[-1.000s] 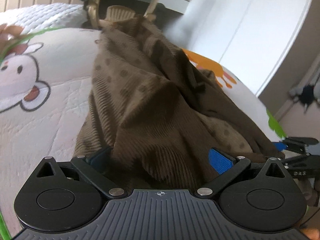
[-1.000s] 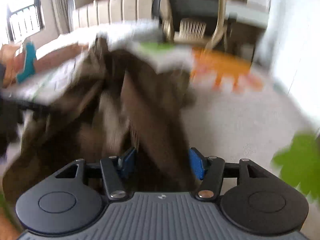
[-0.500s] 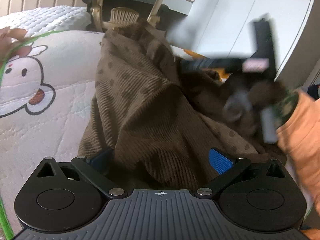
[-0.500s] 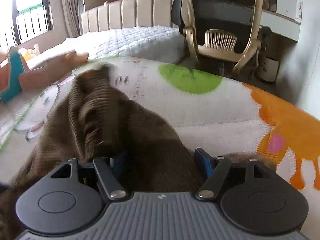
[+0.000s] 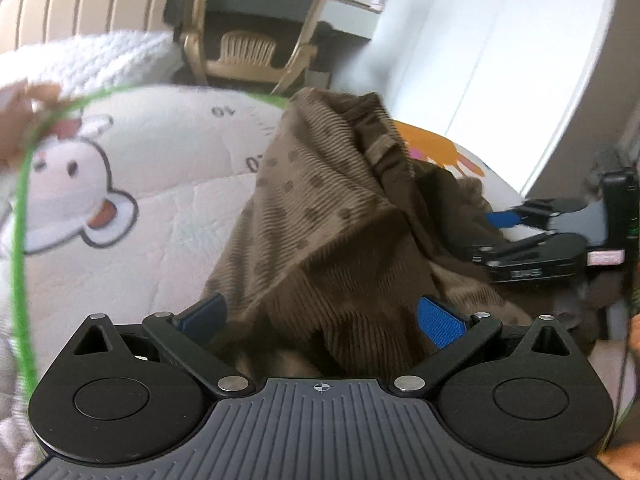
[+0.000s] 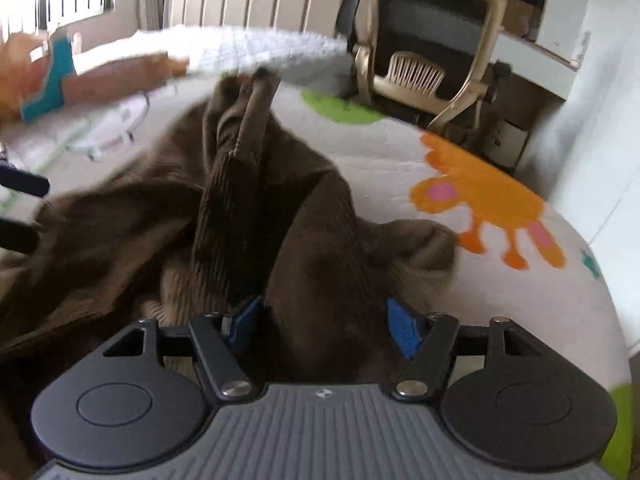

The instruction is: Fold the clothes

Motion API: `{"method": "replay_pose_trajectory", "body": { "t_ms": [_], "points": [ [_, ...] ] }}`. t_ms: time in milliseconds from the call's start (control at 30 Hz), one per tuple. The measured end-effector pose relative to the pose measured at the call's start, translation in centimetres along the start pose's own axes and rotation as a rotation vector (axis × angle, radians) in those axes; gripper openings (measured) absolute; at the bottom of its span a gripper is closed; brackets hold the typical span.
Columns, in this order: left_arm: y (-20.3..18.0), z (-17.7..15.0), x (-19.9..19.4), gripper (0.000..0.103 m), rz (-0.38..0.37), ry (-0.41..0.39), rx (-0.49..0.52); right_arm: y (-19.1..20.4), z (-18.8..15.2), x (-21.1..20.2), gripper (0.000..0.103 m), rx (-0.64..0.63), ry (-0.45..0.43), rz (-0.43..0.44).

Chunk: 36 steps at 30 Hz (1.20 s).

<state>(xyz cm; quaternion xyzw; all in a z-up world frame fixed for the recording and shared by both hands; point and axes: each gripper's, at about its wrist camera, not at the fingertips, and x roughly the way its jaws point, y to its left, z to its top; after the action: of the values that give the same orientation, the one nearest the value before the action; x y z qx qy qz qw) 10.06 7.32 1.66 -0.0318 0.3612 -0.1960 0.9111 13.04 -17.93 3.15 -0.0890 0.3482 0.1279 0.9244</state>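
The brown garment (image 5: pixel 328 240) is ribbed corduroy, dotted with darker spots on one face, bunched into tall rumpled folds on the printed bed cover (image 5: pixel 132 216). It rises directly ahead of the left tool (image 5: pixel 320 316), cloth filling the wide gap between its blue pads (image 5: pixel 440 320); whether they pinch it I cannot tell. The right tool (image 6: pixel 324 322) likewise has a thick fold (image 6: pixel 320 264) between its spread pads, grip unclear. The right tool also shows at the cloth's far edge (image 5: pixel 536 240). A chair (image 6: pixel 424 60) stands behind the bed.
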Motion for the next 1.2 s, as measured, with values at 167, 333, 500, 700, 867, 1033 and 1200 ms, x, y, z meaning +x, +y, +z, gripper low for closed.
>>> {"method": "replay_pose_trajectory", "body": {
  "t_ms": [167, 333, 500, 700, 867, 1033, 1200],
  "points": [
    [-4.0, -0.2, -2.9, 0.103, -0.067, 0.011, 0.092, -2.5, -1.8, -5.9, 0.072, 0.083, -0.097, -0.030],
    [-8.2, -0.4, -1.4, 0.103, -0.108, 0.082, 0.120, -2.0, -3.6, -7.1, 0.079, 0.055, -0.097, 0.018],
    [-9.4, -0.7, 2.0, 0.039, -0.021, 0.127, 0.153, -0.8, -5.4, -4.5, 0.080, 0.051, -0.001, 0.101],
    [-6.4, 0.3, 2.0, 0.005, 0.035, 0.122, 0.108, 0.4, -6.0, -3.3, 0.079, -0.007, 0.025, 0.115],
    [-2.0, 4.6, 0.6, 0.003, 0.218, 0.024, 0.146, 0.1, -4.3, -2.6, 0.078, -0.241, -0.026, -0.181],
    [3.8, 8.7, -0.8, 0.003, 0.406, -0.059, 0.102, -7.2, -0.5, -1.0, 0.076, -0.146, -0.073, -0.524],
    [0.9, 7.3, -0.7, 0.050, 0.176, -0.003, 0.065, -12.9, 1.9, 1.2, 0.076, 0.022, 0.010, -0.622]
  ]
}}
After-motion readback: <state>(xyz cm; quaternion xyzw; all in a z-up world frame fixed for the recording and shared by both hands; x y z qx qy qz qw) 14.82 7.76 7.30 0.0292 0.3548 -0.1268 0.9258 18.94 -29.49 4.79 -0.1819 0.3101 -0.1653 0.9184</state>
